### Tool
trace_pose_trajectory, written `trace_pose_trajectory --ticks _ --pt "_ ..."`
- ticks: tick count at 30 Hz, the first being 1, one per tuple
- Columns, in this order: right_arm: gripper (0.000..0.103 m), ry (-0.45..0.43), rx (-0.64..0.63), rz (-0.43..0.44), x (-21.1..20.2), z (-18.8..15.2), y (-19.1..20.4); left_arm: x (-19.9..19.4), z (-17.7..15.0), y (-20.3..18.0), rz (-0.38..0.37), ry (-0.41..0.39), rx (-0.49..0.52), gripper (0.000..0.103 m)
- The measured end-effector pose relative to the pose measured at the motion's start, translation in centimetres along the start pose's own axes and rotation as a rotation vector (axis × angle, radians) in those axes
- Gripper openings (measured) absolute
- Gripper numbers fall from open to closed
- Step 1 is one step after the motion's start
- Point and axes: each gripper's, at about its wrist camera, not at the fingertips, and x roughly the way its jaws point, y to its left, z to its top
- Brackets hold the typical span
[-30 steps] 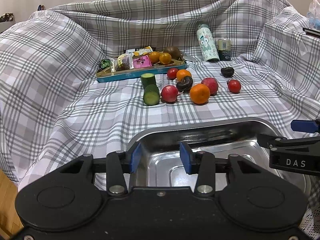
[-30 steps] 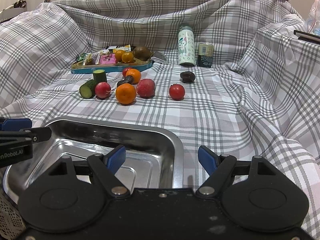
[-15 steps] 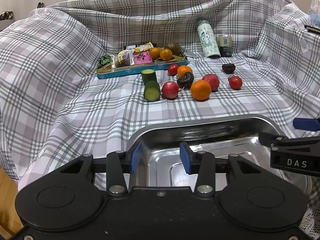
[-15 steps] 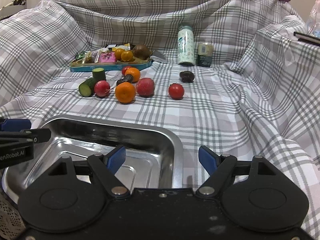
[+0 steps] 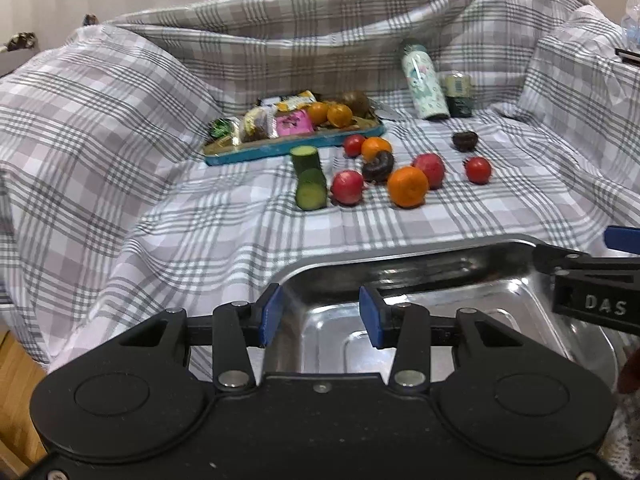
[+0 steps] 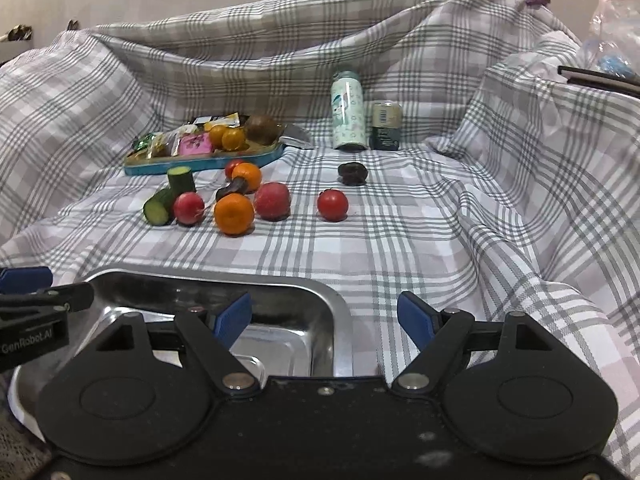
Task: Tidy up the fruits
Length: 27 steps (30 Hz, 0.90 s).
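While the left wrist view is filled below by the black left gripper (image 5: pixel 320 314), its blue-padded fingers are seen parted by a moderate gap with nothing between them, held over the near left rim of a shiny rectangular steel tray (image 5: pixel 472 252) on the grey-and-white checked cloth (image 5: pixel 140 208). Well beyond the tray, a round orange mandarin (image 5: pixel 408 186), a red radish-like fruit (image 5: pixel 347 187), a red tomato (image 5: pixel 478 169) and two cut green cucumber pieces (image 5: pixel 310 188) are laid loosely together, in front of a flat teal tray of snack packets (image 5: pixel 288 146). In the right wrist view, the right gripper (image 6: pixel 324 318) is shown spread wide and empty, its left finger over the steel tray's near right corner (image 6: pixel 336 308) and its right finger above the cloth; the fruits (image 6: pixel 234 208) are seen far ahead, apart from the steel tray, with a pale patterned bottle (image 6: pixel 347 112) upright behind them.
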Motion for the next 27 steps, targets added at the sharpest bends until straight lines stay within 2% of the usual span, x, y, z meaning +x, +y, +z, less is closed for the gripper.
trace_pose_trajectory --ticks 6,13,18,21,27 --pt "0.081 0.087 0.023 0.06 0.8 1.3 0.2 0.1 0.9 0.0 0.03 -0.012 -0.043 0.051" --pt "0.081 0.048 0.004 0.059 2.3 3.9 0.9 0.6 3.4 -0.5 -0.02 -0.017 -0.027 0.051" --pt "0.081 0.041 0.022 0.049 4.0 5.5 0.3 1.6 6.0 -0.7 -0.007 -0.061 -0.012 0.051" --pt "0.08 0.044 0.034 0.037 5.3 6.5 -0.2 3.0 7.3 -0.6 0.006 -0.061 -0.01 0.051" --pt "0.069 0.041 0.026 0.003 8.4 8.4 -0.6 6.2 8.8 0.2 0.026 -0.033 -0.034 0.051"
